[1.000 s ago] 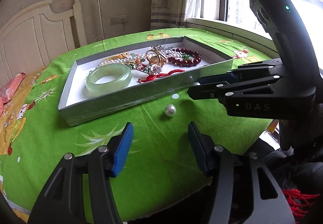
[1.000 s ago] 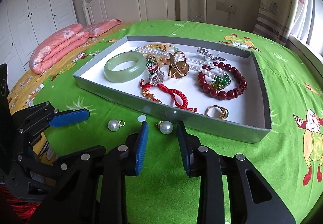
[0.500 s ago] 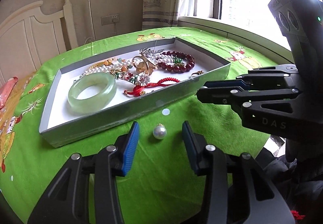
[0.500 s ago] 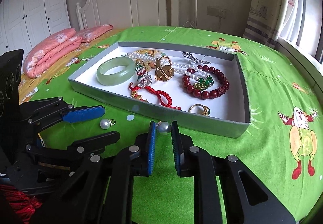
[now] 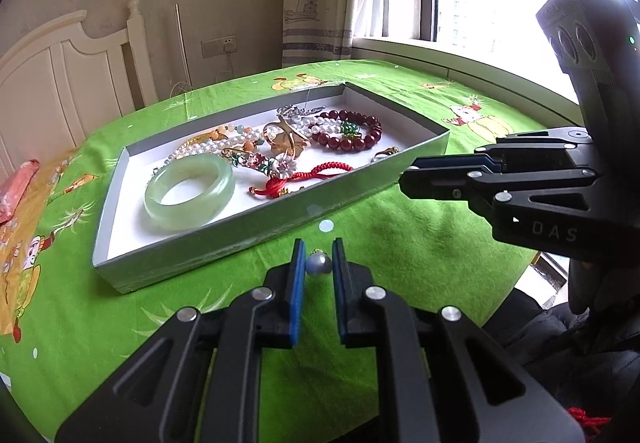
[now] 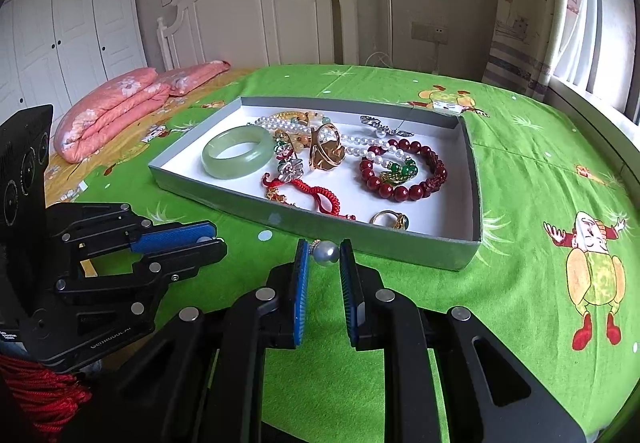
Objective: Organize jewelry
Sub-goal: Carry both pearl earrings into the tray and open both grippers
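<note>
1. Both jaws nearly closed, each pinching one pearl pendant between blue pads. Left gripper [image 5: 318,263] clamps the left pearl [image 5: 318,265]; right gripper [image 6: 325,252] clamps the right pearl [image 6: 326,253].
2. Pearls sit at the fingertips, just on the near side of the grey tray [image 6: 420,243], outside its near wall, over the green cloth [image 6: 520,171]. Cannot tell whether they touch the cloth or are lifted.
3. Left gripper [image 6: 176,239] is seen side-on in the right wrist view, left of the right gripper, near but apart.
4. Tray contents: jade bangle [image 6: 237,156] at left, red cord bracelet [image 6: 316,195] near middle, gold brooch [image 6: 326,153] centre, dark red bead bracelet [image 6: 400,173] right, pearl strand [image 6: 360,141] at far side, gold ring [image 6: 390,220] in near right corner.
5. Pink quilt [image 6: 112,103] lies far left; white headboard [image 6: 256,11] behind.
</note>
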`<action>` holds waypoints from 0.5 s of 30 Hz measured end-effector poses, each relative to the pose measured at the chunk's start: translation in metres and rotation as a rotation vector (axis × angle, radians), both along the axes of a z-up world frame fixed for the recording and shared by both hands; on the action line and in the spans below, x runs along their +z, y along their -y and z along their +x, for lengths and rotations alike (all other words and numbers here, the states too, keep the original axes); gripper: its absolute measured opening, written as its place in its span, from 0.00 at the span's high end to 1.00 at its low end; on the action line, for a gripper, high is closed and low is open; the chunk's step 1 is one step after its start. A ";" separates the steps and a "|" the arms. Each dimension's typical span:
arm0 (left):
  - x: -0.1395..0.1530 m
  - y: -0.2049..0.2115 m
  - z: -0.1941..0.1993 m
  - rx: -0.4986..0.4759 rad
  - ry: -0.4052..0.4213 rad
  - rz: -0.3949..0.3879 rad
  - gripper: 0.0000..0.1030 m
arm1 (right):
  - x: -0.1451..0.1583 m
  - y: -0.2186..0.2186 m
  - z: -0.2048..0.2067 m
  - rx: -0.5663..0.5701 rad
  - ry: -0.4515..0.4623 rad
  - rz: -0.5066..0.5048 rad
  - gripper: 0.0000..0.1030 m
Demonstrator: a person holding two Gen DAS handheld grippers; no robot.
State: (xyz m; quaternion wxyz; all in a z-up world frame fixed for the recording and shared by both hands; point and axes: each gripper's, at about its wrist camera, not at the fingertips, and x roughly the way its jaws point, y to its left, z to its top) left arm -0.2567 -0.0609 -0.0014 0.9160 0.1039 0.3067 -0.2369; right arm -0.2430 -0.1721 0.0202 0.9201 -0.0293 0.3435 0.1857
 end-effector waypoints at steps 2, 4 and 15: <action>0.002 0.000 -0.001 0.000 0.006 -0.002 0.88 | 0.002 0.001 -0.001 0.002 0.006 0.004 0.83; 0.005 0.000 -0.001 0.004 0.012 -0.004 0.88 | 0.005 0.001 -0.003 0.004 0.018 0.009 0.83; 0.022 0.000 0.005 0.017 0.050 -0.025 0.88 | 0.021 0.005 -0.007 0.019 0.087 0.030 0.83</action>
